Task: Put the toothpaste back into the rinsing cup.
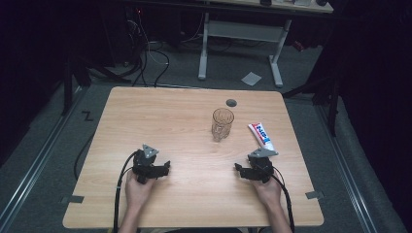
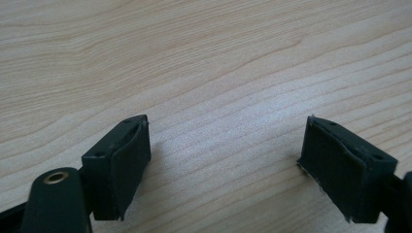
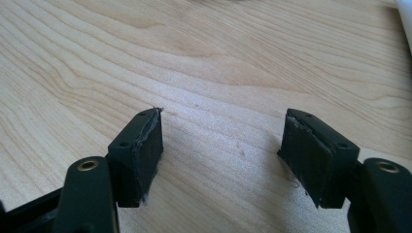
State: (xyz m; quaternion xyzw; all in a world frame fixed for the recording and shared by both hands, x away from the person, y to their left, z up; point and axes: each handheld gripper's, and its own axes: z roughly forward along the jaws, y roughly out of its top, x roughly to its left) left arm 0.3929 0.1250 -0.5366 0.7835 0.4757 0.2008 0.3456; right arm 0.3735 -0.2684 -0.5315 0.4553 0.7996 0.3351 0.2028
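Both tongs, left (image 1: 166, 168) and right (image 1: 238, 168), rest empty and wide open on the counter (image 1: 145, 116); toothpaste tube (image 1: 261, 135) just beyond the right one, ready to grab.

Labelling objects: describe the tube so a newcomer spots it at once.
On the wooden table, look at the right side, just beyond the right gripper. The tube lies flat there, right of the upright amber glass; it alone is white with red and blue print.

Both tongs, left (image 1: 166, 168) and right (image 1: 237, 168), rest near a glass (image 1: 222, 124) and toothpaste tube (image 1: 261, 135).
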